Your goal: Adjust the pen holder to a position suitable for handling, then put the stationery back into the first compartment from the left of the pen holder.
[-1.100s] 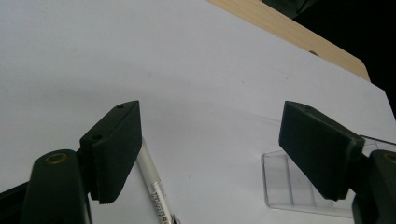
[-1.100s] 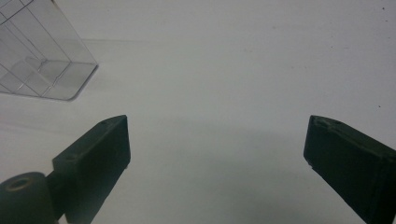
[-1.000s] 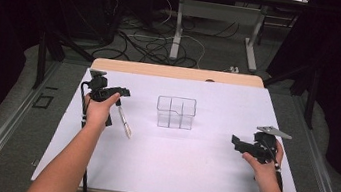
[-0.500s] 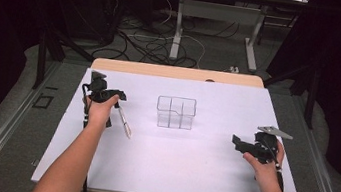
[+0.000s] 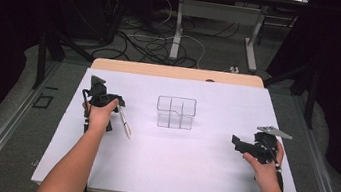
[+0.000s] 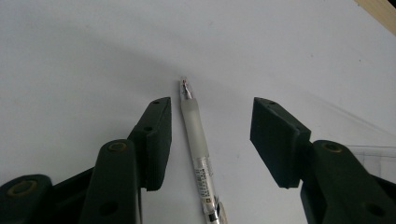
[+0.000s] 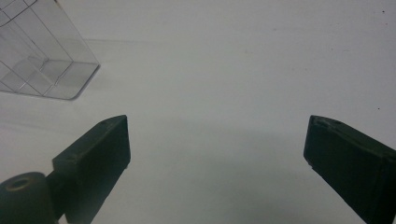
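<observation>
Closing my left gripper (image 6: 210,135) around the pen (image 6: 200,154), which is lying on the white table (image 5: 208,172) between the jaws, not yet pinched; my right gripper (image 7: 217,144) is resting open.

The high view looks forward and down from above the person's side, far enough to take in the whole white desk (image 5: 173,167) and the floor beyond. The left tool view sits low and close over the desk, looking along its jaws at a pen (image 6: 198,154), which the high view has at left (image 5: 124,123). The right tool view, equally near, faces the clear box (image 7: 42,60) that stands mid-desk in the high view (image 5: 176,112).
</observation>
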`<state>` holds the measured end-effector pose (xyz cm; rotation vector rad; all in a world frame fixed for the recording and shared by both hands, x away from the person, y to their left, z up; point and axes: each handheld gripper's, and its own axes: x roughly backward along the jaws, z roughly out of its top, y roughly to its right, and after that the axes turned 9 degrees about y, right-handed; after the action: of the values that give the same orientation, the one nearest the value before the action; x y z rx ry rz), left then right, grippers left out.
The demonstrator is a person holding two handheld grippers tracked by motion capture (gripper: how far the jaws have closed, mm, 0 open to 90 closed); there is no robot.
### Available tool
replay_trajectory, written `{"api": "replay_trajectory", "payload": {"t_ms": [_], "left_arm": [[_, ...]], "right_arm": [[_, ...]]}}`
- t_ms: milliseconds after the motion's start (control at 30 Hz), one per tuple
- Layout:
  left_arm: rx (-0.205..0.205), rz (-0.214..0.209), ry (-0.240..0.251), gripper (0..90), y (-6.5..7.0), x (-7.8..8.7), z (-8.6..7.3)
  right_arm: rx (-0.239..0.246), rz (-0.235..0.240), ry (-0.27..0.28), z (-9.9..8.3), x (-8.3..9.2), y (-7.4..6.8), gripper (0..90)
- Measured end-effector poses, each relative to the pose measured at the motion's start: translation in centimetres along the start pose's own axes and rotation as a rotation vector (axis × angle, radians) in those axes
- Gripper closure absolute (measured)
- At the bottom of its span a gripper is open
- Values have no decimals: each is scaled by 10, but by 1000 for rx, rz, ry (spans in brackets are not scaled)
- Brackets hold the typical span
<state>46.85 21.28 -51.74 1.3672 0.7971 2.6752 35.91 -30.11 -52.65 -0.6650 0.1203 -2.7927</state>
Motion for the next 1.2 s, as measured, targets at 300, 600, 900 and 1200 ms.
{"api": "replay_trajectory", "payload": {"t_ms": [300, 600, 900, 1200], "left_arm": [[20, 0, -7, 541, 2, -4, -5], [37, -2, -30, 590, 1, -9, -9], [46, 17, -40, 614, 2, -15, -9], [54, 34, -57, 649, 3, -20, -11]], "right_arm": [[-1, 0, -1, -1, -1, 0, 68], [-3, 1, -1, -1, 0, -1, 68], [-3, 3, -1, -1, -1, 0, 68], [-1, 4, -4, -2, 1, -1, 68]]}}
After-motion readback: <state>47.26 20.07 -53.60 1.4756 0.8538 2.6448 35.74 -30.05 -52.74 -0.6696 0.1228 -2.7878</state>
